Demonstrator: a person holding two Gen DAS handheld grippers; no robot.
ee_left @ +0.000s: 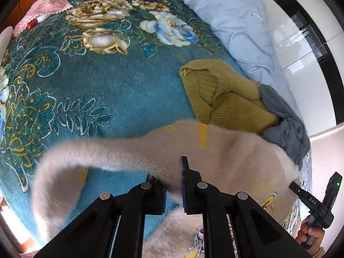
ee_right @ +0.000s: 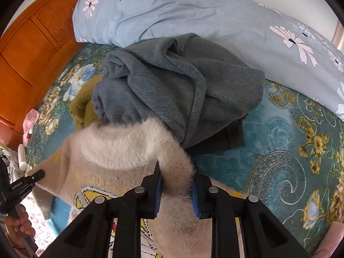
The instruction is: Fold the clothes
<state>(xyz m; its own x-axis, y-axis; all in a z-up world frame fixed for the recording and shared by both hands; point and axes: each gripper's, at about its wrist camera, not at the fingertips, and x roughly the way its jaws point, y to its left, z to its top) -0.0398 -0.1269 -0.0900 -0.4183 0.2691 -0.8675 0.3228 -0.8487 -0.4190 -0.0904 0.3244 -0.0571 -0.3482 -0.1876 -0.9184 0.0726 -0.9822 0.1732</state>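
Note:
A fluffy cream sweater (ee_left: 225, 157) with yellow markings hangs between both grippers above the teal floral blanket (ee_left: 107, 86). In the left wrist view my left gripper (ee_left: 169, 178) is shut on the sweater's edge, and a sleeve droops to the left. In the right wrist view my right gripper (ee_right: 176, 178) is shut on a fold of the cream sweater (ee_right: 111, 150) beside its ribbed collar. The right gripper's tip (ee_left: 296, 188) shows at the sweater's far right corner in the left wrist view. The left gripper's tip (ee_right: 36, 175) shows at its left edge in the right wrist view.
A mustard knitted sweater (ee_left: 219, 94) and a crumpled grey garment (ee_right: 172, 86) lie just beyond the cream one. A light blue flowered duvet (ee_right: 193, 10) runs along the far side. A pink cloth (ee_left: 43, 8) and a wooden headboard (ee_right: 28, 49) are at the bed's end.

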